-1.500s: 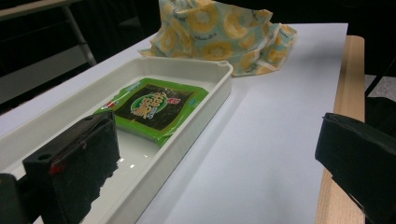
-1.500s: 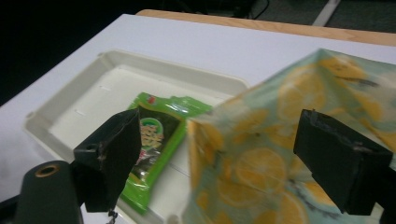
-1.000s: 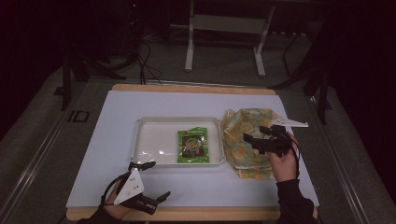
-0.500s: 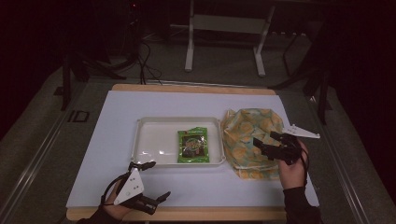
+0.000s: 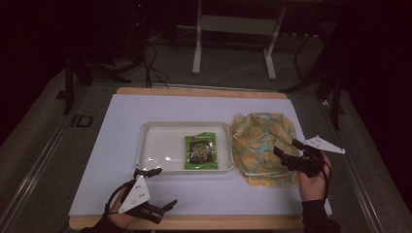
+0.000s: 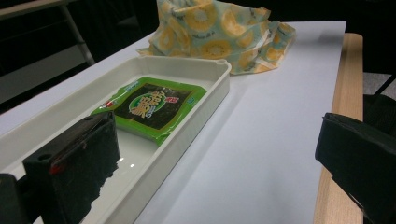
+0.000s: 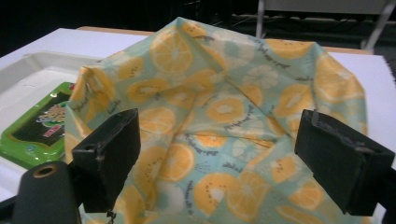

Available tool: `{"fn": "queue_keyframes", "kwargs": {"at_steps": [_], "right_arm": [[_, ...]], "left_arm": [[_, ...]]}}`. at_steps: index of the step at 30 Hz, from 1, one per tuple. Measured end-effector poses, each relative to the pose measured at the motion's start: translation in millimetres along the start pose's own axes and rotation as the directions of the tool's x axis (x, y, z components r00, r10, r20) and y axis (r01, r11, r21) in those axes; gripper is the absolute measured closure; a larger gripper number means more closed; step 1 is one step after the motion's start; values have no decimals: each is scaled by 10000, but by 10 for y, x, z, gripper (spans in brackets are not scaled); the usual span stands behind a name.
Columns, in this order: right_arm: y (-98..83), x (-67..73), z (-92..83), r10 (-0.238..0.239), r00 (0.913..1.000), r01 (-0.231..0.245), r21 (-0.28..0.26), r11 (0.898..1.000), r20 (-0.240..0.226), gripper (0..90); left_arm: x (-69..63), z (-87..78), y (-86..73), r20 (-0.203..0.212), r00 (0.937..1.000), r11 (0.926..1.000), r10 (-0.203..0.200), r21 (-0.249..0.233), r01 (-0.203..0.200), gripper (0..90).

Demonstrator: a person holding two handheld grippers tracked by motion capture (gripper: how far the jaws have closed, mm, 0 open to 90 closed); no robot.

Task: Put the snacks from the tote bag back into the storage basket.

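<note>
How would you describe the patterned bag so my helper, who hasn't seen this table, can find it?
On the white-topped table, look just right of the shallow white tray holding a green packet. The crumpled bag lies there, before the right gripper. Its pale blue, orange-slice print is unmistakable.

Right gripper [image 5: 287, 151] jaws apart at orange-print cloth bag [image 5: 262, 148]; green snack packet [image 5: 200, 152] in white tray [image 5: 160, 145]; left gripper [image 5: 156, 191] near bench [image 5: 121, 126] front edge.

Right gripper [image 5: 287, 151] now farther right and nearer the table edge (fingers apart), off the fruit-print bag [image 5: 261, 141].
</note>
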State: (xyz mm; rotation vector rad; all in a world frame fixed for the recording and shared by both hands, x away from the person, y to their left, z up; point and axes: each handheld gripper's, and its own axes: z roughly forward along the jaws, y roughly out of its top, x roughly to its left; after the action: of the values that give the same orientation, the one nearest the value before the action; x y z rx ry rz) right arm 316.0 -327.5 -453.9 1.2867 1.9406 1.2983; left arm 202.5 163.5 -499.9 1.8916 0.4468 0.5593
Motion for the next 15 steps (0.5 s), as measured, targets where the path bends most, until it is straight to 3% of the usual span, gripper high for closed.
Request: {"fn": "queue_keyframes", "kwargs": {"at_steps": [7, 15], "right_arm": [[-73, -41, -21, -329, 9990, 330, -37, 9994, 287, 141], [-112, -65, -24, -220, 9990, 223, -87, 9997, 379, 141]], "left_arm": [[4, 5, -5, 18, 10000, 10000, 24, 52, -24, 3], [-4, 8, -8, 67, 9999, 9999, 93, 110, -94, 3]]}}
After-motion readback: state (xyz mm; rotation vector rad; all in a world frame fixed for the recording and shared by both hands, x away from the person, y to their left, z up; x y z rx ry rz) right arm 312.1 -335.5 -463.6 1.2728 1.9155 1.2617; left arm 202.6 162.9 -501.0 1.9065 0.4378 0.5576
